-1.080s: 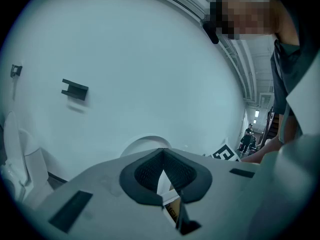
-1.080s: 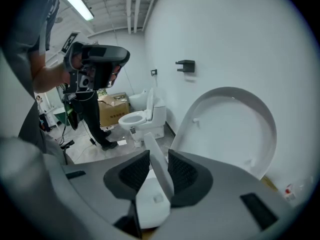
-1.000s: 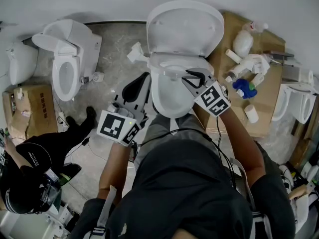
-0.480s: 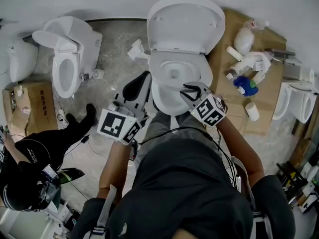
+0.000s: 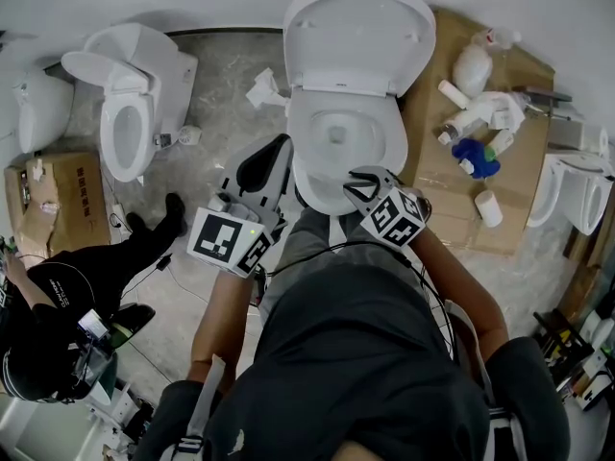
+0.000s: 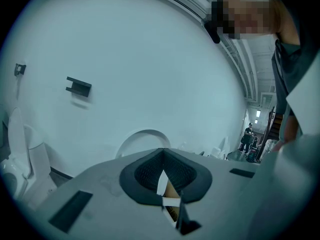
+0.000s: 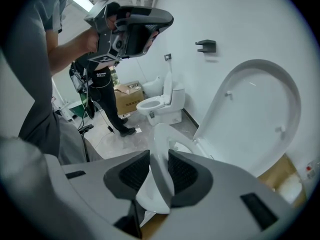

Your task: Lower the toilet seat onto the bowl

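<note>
At the far left of the head view, a second toilet (image 5: 128, 133) stands against the wall, with a person in black (image 5: 58, 301) below it. Next comes the left gripper (image 5: 276, 157), beside the middle toilet with its jaws together on nothing. The toilet seat (image 5: 302, 157) slants low over the bowl (image 5: 336, 134), and its lid (image 5: 357, 36) is upright against the wall. The right gripper (image 5: 361, 184) clamps the seat's front rim between its pads (image 7: 182, 171). Cardboard (image 5: 432, 176) strewn with bottles lies farthest right.

Head view overhead, others low, close, sharing toilet (image 5: 357, 36)
</note>
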`<state>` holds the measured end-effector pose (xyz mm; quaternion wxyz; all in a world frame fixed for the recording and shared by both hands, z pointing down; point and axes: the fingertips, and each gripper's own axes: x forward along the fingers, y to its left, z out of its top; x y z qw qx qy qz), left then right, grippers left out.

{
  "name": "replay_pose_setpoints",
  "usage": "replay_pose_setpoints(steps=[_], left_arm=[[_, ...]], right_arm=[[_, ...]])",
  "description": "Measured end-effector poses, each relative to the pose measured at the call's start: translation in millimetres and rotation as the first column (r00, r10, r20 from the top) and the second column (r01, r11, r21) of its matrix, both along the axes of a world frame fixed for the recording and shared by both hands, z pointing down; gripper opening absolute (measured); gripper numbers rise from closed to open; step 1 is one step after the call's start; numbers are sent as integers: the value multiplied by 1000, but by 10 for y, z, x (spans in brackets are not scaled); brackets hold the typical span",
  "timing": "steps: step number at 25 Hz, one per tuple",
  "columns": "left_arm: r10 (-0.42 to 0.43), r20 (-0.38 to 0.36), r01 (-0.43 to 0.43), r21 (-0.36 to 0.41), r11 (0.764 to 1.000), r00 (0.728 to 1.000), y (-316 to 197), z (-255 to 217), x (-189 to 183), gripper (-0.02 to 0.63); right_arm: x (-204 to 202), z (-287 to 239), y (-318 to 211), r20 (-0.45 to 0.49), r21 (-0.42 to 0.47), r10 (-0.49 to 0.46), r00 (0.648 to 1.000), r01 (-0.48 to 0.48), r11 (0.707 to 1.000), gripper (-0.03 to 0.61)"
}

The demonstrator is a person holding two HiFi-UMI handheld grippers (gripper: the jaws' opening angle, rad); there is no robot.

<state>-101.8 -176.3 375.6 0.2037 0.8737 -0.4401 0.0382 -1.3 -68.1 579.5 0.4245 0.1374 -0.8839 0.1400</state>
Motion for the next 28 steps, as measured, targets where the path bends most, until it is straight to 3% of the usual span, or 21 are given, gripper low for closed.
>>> replay_pose_setpoints(steps=[11, 28], left_arm=[[0, 2, 0, -18, 1000, 1000, 144, 89, -1, 5], [-21, 16, 22, -50, 999, 1000, 394, 328, -140, 5]], right_arm=[[-41, 395, 504, -53, -79, -69, 996, 65, 995, 118], [-9, 1209, 1191, -149, -254, -135, 980, 94, 962, 98]])
